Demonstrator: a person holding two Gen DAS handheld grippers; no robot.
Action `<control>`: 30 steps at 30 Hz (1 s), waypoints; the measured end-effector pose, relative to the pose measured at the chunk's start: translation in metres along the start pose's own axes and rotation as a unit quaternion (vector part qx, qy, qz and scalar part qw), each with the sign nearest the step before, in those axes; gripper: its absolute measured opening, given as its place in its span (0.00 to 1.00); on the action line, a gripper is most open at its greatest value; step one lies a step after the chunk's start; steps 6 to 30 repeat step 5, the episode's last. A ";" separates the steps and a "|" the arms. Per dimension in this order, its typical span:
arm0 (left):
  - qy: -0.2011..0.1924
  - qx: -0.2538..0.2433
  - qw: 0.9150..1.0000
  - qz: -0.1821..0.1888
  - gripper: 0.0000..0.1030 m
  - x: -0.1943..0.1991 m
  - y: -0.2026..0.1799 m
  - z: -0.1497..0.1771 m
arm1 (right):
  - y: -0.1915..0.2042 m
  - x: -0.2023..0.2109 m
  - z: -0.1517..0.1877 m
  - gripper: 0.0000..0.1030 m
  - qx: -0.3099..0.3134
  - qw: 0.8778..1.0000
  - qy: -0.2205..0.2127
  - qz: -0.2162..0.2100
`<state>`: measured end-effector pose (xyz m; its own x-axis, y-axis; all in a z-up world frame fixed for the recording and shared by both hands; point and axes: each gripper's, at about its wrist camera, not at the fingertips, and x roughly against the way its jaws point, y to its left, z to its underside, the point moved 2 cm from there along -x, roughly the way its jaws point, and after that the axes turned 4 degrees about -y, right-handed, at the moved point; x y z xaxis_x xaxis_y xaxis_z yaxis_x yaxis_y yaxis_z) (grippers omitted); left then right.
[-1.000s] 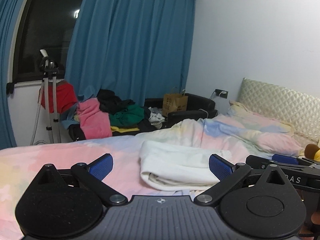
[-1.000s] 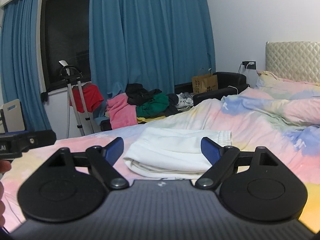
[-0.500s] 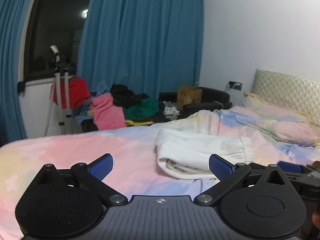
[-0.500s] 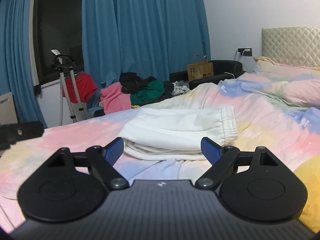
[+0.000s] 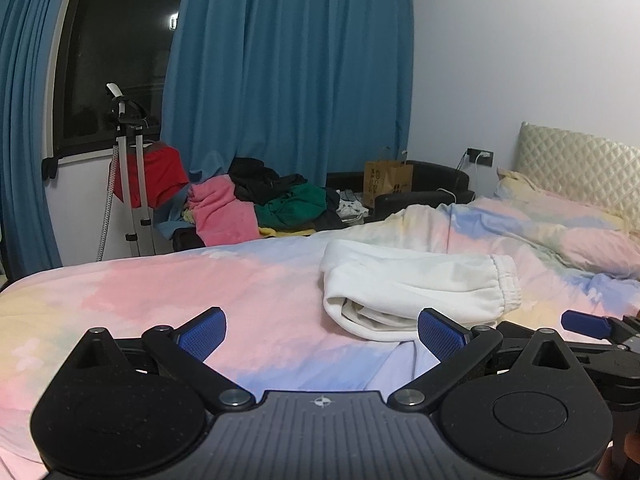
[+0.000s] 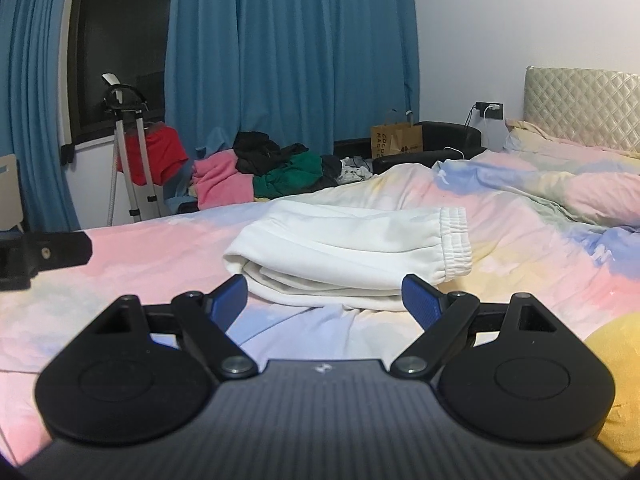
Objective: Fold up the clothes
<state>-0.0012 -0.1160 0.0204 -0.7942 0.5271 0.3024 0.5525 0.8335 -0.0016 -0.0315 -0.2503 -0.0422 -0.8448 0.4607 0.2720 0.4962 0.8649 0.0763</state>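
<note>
Both pairs of fingers stand spread wide with nothing between them. Blue ribbed pads (image 5: 204, 334) tip the left gripper (image 5: 322, 334), which hangs over the pastel bedspread (image 5: 140, 300); the right gripper (image 6: 325, 300) hangs the same way, its pads (image 6: 420, 300) equally far apart.

Just beyond the fingertips lies the folded white garment (image 6: 344, 248), apart from both grippers. In the right wrist view it sits centred between the fingers; in the left wrist view it lies to the right (image 5: 412, 292), its near edge just past the right-hand pad. It looks like thick, soft fleece, folded into a flat oblong with rounded layered edges showing at the near left corner and a gathered elastic band (image 6: 456, 240) at the right end. Possibly sweatpants, though the fold hides the cut.

Farther right, a rumpled duvet (image 6: 540, 188) in the same pink, blue and yellow wash bunches toward a quilted cream headboard (image 6: 584, 100). Beyond the bed's far edge sits a heap of clothes (image 6: 260, 176) in pink, black and green, a brown paper bag (image 6: 396, 140), and blue pleated curtains (image 6: 288, 48) along the far wall.
</note>
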 end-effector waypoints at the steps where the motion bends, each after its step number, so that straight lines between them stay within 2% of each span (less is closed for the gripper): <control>1: 0.000 0.000 1.000 0.000 1.00 0.001 0.000 0.000 | -0.001 -0.001 0.000 0.83 -0.002 1.000 0.003 0.000; 30: -0.002 0.003 1.000 0.008 1.00 0.004 -0.001 0.001 | -0.001 -0.004 0.001 0.83 -0.003 1.000 0.010 0.006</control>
